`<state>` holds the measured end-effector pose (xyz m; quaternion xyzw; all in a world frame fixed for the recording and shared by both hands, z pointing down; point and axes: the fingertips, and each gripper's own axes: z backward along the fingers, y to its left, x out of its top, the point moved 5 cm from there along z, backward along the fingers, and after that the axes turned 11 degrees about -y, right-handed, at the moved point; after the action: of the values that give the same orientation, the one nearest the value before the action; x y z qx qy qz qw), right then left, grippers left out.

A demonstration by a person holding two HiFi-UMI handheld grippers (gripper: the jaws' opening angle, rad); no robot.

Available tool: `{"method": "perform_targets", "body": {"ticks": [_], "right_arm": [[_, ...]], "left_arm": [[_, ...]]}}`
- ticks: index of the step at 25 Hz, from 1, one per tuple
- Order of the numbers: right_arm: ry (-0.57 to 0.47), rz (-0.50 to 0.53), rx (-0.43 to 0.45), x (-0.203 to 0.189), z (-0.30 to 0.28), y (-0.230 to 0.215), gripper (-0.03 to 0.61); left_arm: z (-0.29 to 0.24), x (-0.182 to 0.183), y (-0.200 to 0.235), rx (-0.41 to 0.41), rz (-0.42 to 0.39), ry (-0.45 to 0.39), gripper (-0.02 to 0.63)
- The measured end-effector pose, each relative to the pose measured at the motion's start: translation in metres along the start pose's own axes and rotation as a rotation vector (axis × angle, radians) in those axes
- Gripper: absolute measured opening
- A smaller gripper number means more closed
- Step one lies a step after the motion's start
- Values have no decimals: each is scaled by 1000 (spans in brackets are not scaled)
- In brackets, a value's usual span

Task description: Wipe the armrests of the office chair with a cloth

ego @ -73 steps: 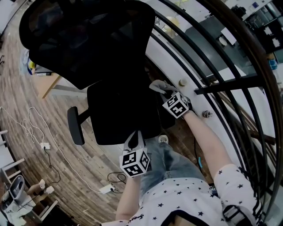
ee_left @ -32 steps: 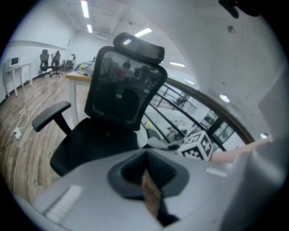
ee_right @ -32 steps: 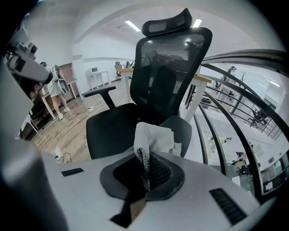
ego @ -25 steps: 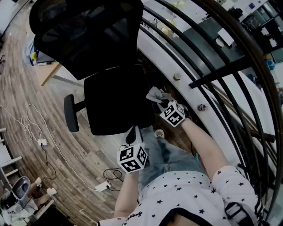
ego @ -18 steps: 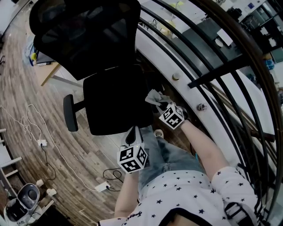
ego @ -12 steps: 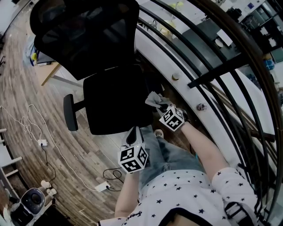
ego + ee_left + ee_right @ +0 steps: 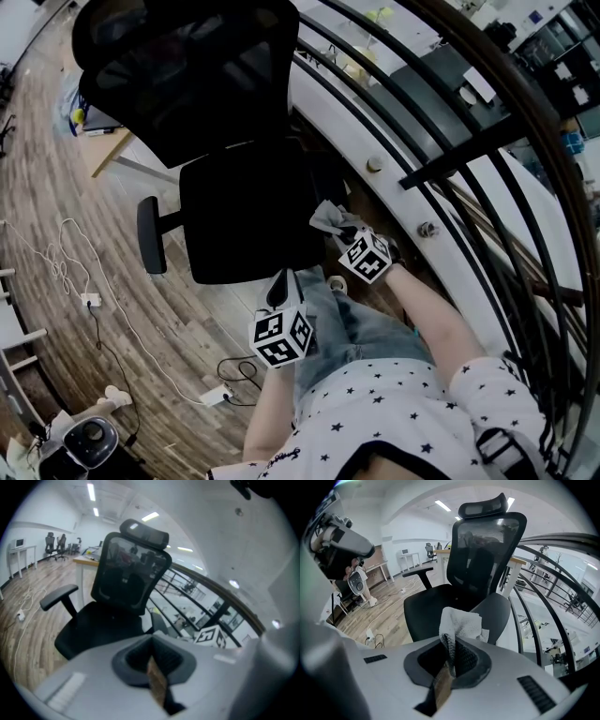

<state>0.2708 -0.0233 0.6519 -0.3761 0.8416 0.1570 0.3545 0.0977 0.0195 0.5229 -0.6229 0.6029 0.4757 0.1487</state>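
Nearest the person, the left tongs (image 7: pixel 155 679) are closed on nothing and hover just off the front edge of the office chair (image 7: pixel 246 211), below the seat edge in the head view and touching nothing. A little further in, at the chair's railing side, the right tongs (image 7: pixel 447 663) are clamped shut on a bunched corner of the cloth (image 7: pixel 460 622), most of which stands loose above the jaws. It sits right before the near armrest (image 7: pixel 497 609); whether it actually touches the pad cannot be told. Beyond lie the seat, then the far armrest (image 7: pixel 150 235) on the chair's opposite side, well apart from both tongs, then the mesh backrest (image 7: pixel 192 70). The railing (image 7: pixel 452 176) runs close along the chair's near-armrest side. Judging from this, wiping of the near pad is at hand and the far one awaits. The grip looks small, so dragging hard across the pad could pull the cloth free. With nothing bracing the chair, a sideways push may swivel or roll it away. A wide stroke could also knock the right tongs against the railing bars.
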Motion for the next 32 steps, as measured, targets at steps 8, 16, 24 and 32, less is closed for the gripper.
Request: {"method": "perform_targets", "body": {"ticks": [8,16,24,32], "right_arm": [[-8,2,15,5,4,6,26],[-135,-16,-7,34,40,16,26],[-264,-62,-24,67,82,21,26],[-373,-43,-24,97,127,27,26]], "left_arm": [[2,5,-7,-11,-17,-15,8],[11,20,-15,-14,-37,-43,8],[19,33,-26,-23,-57,-87,8],[30,45,-39,-24,-78,-130,8]]}}
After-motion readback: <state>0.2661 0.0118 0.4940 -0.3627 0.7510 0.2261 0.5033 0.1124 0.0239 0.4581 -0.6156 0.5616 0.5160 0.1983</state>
